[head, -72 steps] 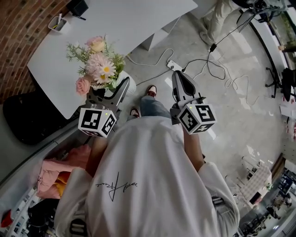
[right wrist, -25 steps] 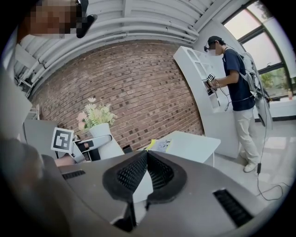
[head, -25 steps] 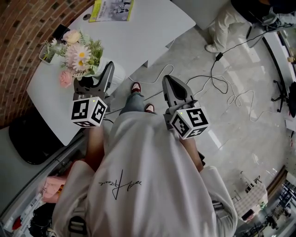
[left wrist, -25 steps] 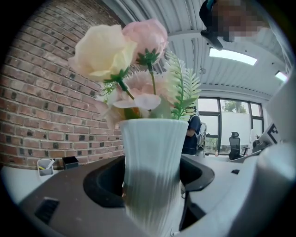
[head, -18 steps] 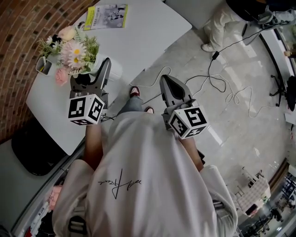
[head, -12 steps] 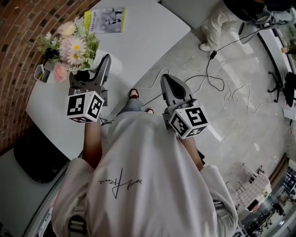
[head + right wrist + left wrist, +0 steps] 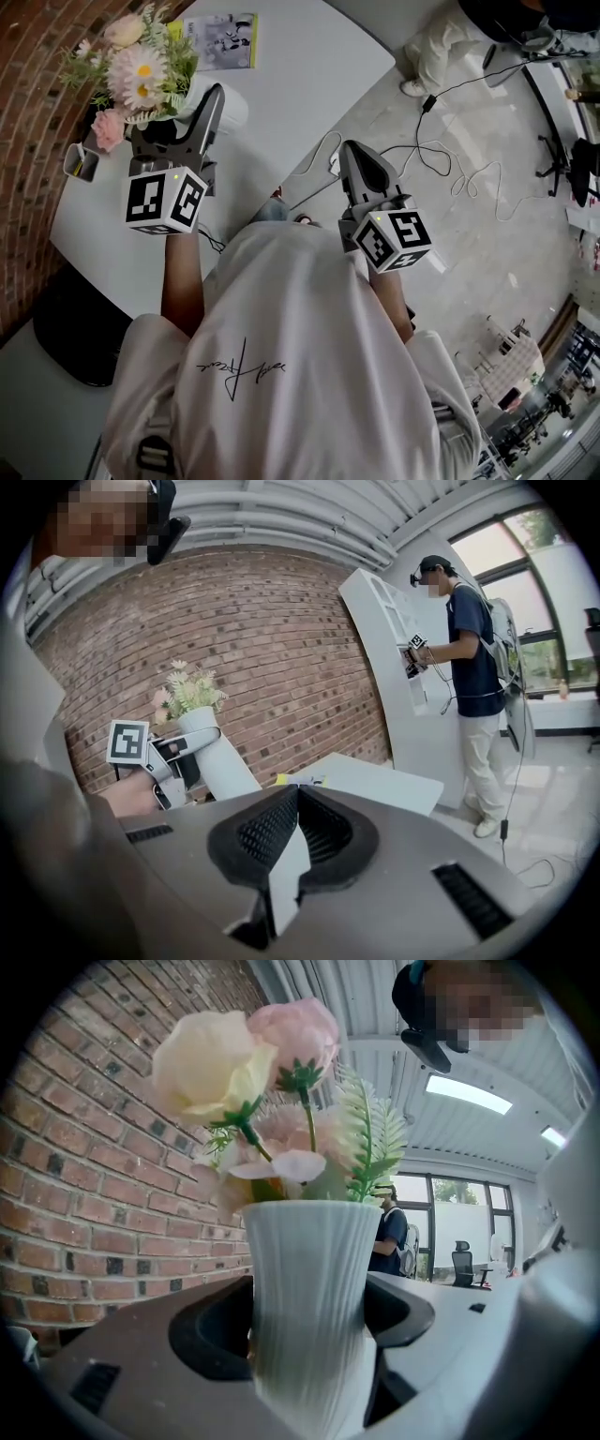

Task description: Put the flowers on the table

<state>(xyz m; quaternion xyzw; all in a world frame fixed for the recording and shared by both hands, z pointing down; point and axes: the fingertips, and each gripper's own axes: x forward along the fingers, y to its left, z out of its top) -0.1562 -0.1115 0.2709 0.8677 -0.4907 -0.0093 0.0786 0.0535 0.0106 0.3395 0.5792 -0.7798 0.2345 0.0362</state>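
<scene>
Above the left end of the white surface [image 7: 300, 66], near the brick wall [image 7: 37, 56], the left hand-held gripper [image 7: 178, 127] clamps a white ribbed vase [image 7: 309, 1279] of pink and cream flowers [image 7: 131, 70]; whether its base touches the surface is unclear. Right of the surface, over the floor, the right hand-held gripper [image 7: 361, 164] has its jaws closed on nothing.

The middle of the desk [image 7: 309, 66] and its near edge are found bare, so a claw can be passed there freely. The far edge is taken up by a leaflet [image 7: 225, 39]. The wall-side edge is crowded by the brick wall [image 7: 37, 66], a small white container [image 7: 80, 161] and the vase of flowers [image 7: 236, 111] clamped in the left claw [image 7: 183, 112].
</scene>
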